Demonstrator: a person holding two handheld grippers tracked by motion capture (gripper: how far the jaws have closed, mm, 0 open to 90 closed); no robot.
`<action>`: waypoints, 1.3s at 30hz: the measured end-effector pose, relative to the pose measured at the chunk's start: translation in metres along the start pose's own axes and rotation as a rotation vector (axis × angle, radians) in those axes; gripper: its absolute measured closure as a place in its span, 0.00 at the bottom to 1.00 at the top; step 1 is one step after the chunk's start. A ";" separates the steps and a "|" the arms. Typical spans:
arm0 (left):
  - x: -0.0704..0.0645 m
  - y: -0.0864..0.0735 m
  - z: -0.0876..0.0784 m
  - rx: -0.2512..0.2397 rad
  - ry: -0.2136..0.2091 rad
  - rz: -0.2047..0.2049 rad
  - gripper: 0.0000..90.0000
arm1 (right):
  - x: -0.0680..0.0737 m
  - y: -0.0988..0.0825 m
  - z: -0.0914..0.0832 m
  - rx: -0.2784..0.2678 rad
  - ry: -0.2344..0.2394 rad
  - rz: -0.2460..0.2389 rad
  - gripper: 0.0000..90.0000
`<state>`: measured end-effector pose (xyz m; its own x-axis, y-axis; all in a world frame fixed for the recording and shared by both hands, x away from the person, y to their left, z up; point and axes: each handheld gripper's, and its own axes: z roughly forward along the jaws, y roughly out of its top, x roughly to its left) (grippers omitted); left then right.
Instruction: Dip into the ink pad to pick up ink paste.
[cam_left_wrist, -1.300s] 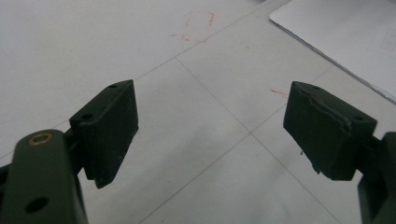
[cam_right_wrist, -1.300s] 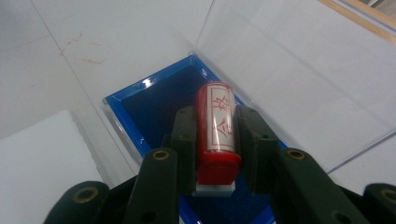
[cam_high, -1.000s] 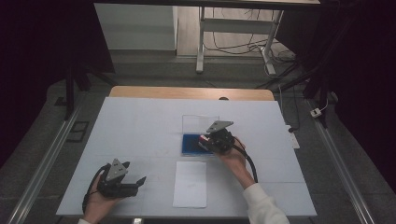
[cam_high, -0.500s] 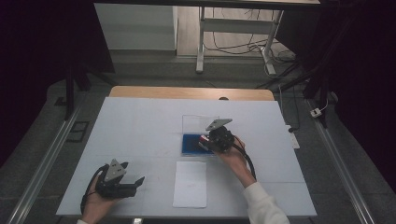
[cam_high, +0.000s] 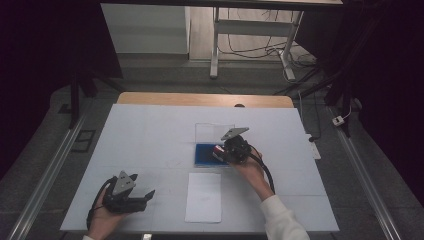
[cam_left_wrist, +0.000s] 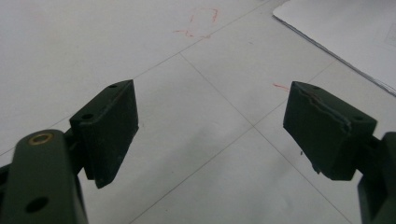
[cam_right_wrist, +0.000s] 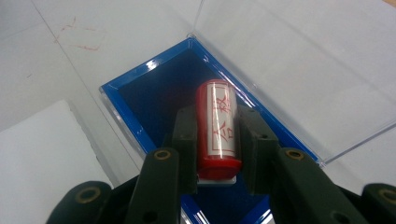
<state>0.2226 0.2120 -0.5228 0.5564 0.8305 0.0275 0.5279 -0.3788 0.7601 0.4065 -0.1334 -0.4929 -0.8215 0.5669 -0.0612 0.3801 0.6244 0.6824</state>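
A red cylindrical stamp (cam_right_wrist: 217, 126) with a white label and red characters lies between the pads of my right gripper (cam_right_wrist: 215, 135), which is shut on it. It hangs over the blue tray (cam_right_wrist: 140, 98) of a small box whose clear lid (cam_right_wrist: 299, 60) lies open beyond. From above, the right gripper (cam_high: 226, 151) sits over the blue box (cam_high: 202, 154) at the table's middle. My left gripper (cam_high: 142, 196) rests near the front left edge, jaws wide apart with bare table between them (cam_left_wrist: 210, 130).
A white sheet of paper (cam_high: 204, 197) lies in front of the blue box; its corner shows in the left gripper view (cam_left_wrist: 345, 32). Faint red marks (cam_left_wrist: 201, 23) dot the white table (cam_high: 150, 135). A wooden strip runs along the far edge.
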 end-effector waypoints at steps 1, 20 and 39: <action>0.000 0.000 0.000 0.000 0.000 -0.001 0.20 | 0.000 0.000 0.000 0.009 -0.003 -0.006 0.79; -0.001 0.000 0.001 0.011 0.002 -0.001 0.20 | 0.001 -0.003 0.001 -0.009 -0.004 0.000 0.79; 0.001 0.000 0.002 0.013 0.005 -0.007 0.21 | -0.001 0.001 -0.003 -0.011 0.005 0.005 0.78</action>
<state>0.2245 0.2117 -0.5240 0.5490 0.8354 0.0254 0.5405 -0.3780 0.7516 0.4061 -0.1348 -0.4893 -0.8217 0.5674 -0.0537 0.3796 0.6152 0.6910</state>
